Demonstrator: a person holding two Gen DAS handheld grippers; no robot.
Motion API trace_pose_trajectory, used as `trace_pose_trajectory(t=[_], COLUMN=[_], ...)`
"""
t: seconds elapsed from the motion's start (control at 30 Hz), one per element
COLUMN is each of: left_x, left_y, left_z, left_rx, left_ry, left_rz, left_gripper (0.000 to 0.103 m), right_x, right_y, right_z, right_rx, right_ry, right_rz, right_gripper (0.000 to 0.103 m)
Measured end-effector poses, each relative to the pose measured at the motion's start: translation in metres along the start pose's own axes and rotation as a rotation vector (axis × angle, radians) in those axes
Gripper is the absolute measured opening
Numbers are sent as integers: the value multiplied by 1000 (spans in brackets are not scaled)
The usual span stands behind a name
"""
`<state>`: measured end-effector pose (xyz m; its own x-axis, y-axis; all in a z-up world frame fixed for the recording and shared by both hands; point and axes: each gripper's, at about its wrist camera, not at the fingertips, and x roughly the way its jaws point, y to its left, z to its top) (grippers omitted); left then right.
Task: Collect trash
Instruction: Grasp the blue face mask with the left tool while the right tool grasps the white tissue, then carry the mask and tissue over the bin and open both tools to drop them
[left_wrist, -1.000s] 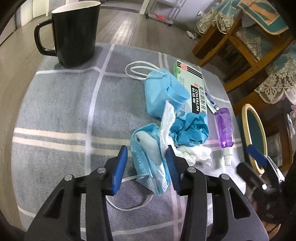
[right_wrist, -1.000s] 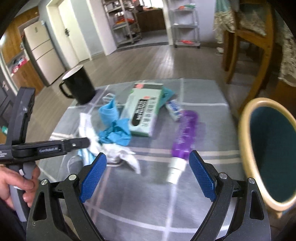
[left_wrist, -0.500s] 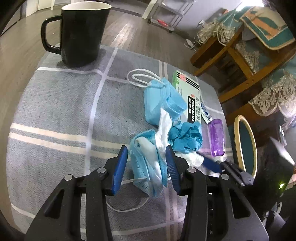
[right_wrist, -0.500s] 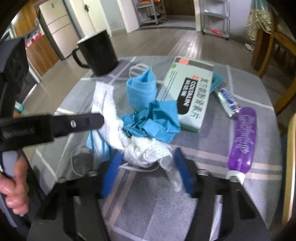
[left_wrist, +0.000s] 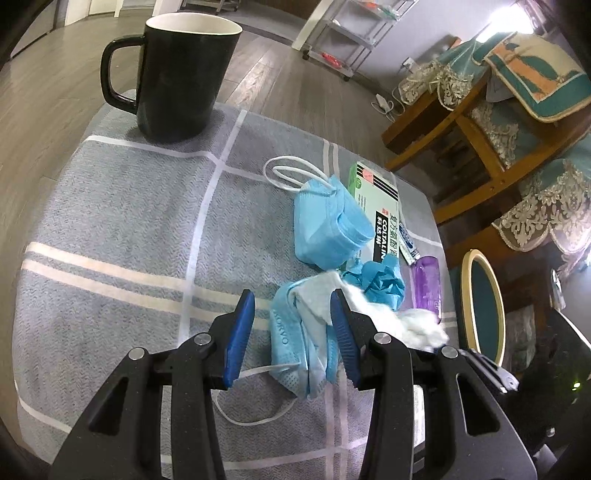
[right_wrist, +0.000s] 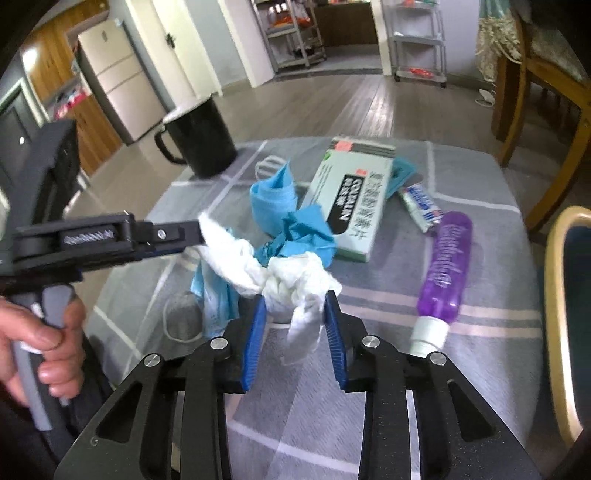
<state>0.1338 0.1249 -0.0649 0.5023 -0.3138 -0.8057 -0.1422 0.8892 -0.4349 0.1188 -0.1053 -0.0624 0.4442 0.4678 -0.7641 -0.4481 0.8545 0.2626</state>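
Closing: the right gripper (right_wrist: 293, 310) has just been drawing its blue fingers (right_wrist: 255, 336) in around the white tissue wad (right_wrist: 295, 288); the pads look to be touching it on both sides, though how firmly I cannot tell.
Left fingers: the left gripper (left_wrist: 291, 325) stands part open, its right pad against a crumpled face mask (left_wrist: 295, 332), its left pad apart from it; not clamped.
Handling: tissue and mask look feather-light, soft and squashy, so take them at the bulkiest bunch; loose tails and ear loops may snag.
Just beyond fingers: blue crumpled glove (right_wrist: 306, 232), second folded mask (left_wrist: 325, 225).
Farther: medicine box (right_wrist: 351, 199), purple bottle (right_wrist: 447, 258), black mug (left_wrist: 177, 70).
Under all: grey checked worktop (left_wrist: 110, 221).
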Motion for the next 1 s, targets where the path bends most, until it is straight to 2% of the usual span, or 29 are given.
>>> trace_pose_trajectory(t=[0.2,0.4,0.43,0.6,0.67,1.0], left_x=[10,32,34,38,35,-9], left_y=[-10,-22,-24,-28,-31,-42], left_z=[-4,-14,-15,-18,-18,-10], left_rx=[44,140,150,175,185,188], left_ry=[48,137,146,168,156,-26], left_rz=[8,97,111,112,96,38], left_gripper=[42,42,41,14,8,7], right_x=[-27,-49,-52,-70,-76,-109], right_y=[-18,-36,-37,-43,-46,-70], right_z=[-7,-14,-14,-12,-13,-18], right_rx=[49,82,85,85,85,131], right_ry=[-41,-73,-82,-118,-129,-197], right_rz=[-1,-22,-25,-35,-40,-92], right_gripper=[34,34,34,34,34,34])
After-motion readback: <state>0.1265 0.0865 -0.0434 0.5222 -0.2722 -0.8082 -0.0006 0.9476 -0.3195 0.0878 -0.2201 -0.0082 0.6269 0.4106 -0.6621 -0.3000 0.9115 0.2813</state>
